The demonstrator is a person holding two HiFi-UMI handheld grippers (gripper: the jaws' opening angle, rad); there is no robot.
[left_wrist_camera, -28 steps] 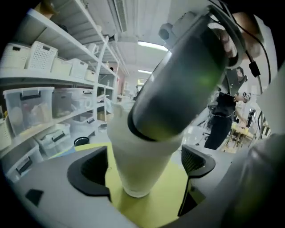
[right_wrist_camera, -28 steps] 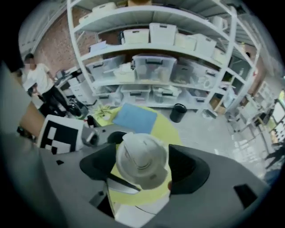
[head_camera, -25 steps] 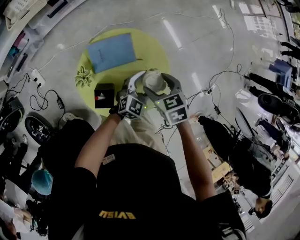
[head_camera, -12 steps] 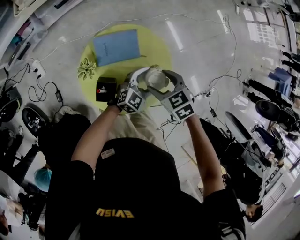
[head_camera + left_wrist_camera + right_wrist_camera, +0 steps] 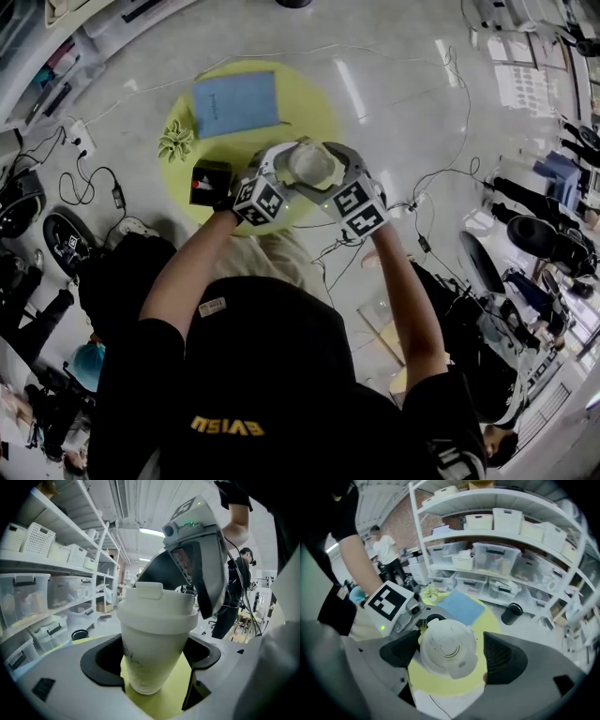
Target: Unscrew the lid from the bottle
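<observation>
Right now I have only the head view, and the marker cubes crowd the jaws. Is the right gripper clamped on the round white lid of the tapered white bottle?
Observer: No. The jaws of the right gripper have just been opening. The round white lid sits between them, clear of one jaw.
Operator: Does the left gripper hold anything?
Observer: Yes. The jaws of the left gripper press on the body of the tapered white bottle, below the lid.
Operator: Is the lid off?
Observer: No. The left gripper view shows it seated on the bottle's rim.
</observation>
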